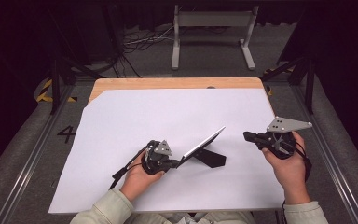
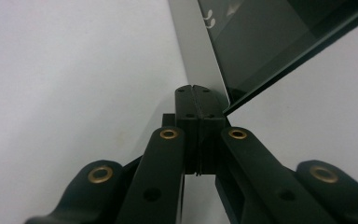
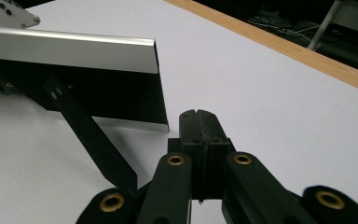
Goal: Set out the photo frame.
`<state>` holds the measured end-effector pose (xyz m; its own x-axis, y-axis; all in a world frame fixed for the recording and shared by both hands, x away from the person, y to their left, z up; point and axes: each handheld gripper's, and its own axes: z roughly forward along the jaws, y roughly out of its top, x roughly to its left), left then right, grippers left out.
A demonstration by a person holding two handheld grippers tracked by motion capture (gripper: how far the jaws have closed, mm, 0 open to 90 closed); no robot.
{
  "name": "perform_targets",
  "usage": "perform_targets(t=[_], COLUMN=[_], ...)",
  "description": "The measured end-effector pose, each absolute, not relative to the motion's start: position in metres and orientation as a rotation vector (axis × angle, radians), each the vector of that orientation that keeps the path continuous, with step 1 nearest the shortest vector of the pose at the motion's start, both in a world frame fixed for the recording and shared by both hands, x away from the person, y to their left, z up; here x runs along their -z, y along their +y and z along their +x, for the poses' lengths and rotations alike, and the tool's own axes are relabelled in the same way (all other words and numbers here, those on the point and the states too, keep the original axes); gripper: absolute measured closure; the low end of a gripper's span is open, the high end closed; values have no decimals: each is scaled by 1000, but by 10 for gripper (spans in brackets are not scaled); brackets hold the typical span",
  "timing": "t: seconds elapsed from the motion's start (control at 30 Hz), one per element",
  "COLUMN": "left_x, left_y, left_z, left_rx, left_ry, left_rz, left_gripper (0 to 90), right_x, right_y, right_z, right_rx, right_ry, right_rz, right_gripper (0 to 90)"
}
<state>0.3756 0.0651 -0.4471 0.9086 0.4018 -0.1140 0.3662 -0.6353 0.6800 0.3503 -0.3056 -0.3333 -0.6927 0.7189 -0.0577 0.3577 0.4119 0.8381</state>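
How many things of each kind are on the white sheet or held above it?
Tablet: 1
Black stand under it: 1
Grippers, left gripper and right gripper: 2
Total: 4

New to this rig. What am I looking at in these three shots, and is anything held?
No robot arm here: a person holds a hand-held two-jaw gripper in each hand. The high view looks down on the table, covered by a white sheet, with forearms entering from below. The other two views come from cameras riding on each gripper, looking along its black jaws.

On the sheet stands a tablet, tilted on a black kickstand.

The left gripper is shut, its tip right at the tablet's lower corner; I cannot tell whether it touches. The right gripper is also shut, holds nothing, and sits apart from the tablet's other end.
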Motion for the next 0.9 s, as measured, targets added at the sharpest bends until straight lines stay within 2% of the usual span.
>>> perform_targets(t=[0.5, 0.9], left_x=[446, 446], left_y=[43, 20], left_z=[360, 350], left_rx=[21, 39], left_ry=[426, 357], left_rz=[2349, 2364], left_gripper=[900, 900], right_x=[331, 332], right_y=[-308, -307], right_z=[349, 349], right_rx=[-1198, -1193], right_ry=[2252, 2258], right_rz=[934, 934], right_gripper=[900, 900])
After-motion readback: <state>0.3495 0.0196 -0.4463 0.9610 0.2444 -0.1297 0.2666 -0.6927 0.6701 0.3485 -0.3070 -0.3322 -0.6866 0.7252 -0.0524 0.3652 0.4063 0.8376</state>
